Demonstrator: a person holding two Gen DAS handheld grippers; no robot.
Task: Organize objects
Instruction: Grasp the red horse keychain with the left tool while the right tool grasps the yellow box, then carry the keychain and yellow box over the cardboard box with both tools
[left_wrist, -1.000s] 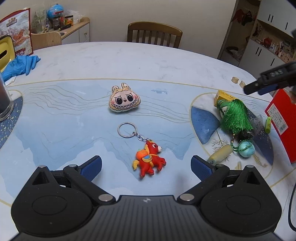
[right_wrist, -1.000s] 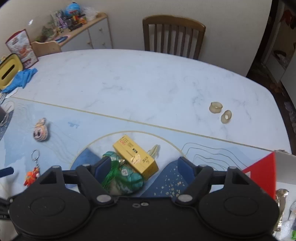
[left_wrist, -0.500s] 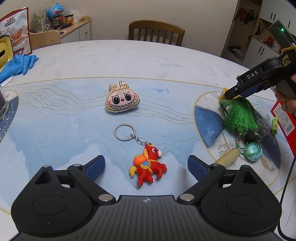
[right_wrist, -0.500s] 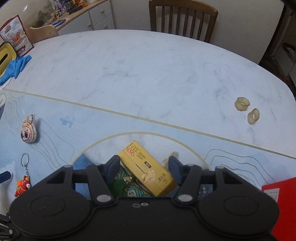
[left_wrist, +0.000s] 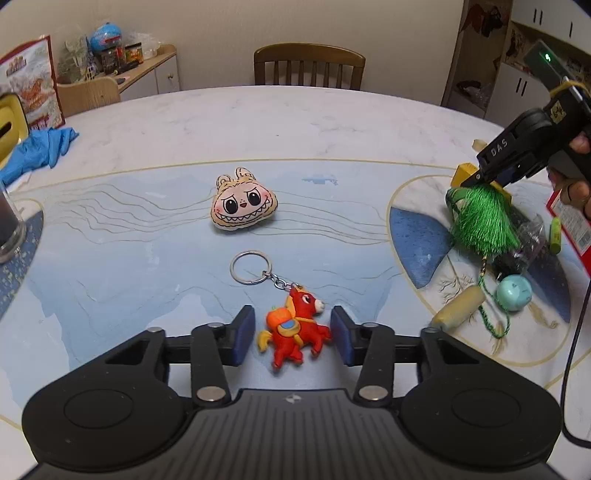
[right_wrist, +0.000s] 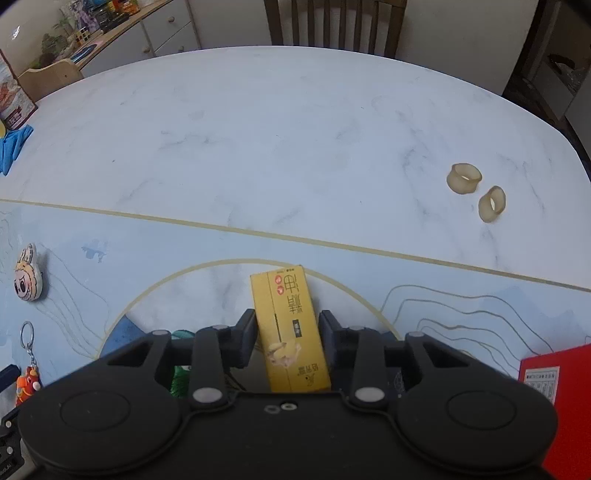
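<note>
A red horse keychain lies on the blue table mat, its metal ring stretched away from me. My left gripper straddles the horse and its jaws are closing; the blue pads stand just beside it with slim gaps. A yellow carton lies lengthwise between the pads of my right gripper, whose jaws are closing and touch both long sides. In the left wrist view that right gripper, held by a hand, points down at the carton behind a green tassel.
A plush face lies mid-mat. By the tassel are a teal ball, a cream cylinder, a green tube and a red box. Two beige rings sit far right; blue gloves and a glass far left.
Both grippers' jaws narrowed from wide. The left now brackets the horse closely. The right sank over the yellow carton, which has turned from slanting to straight between the pads.
</note>
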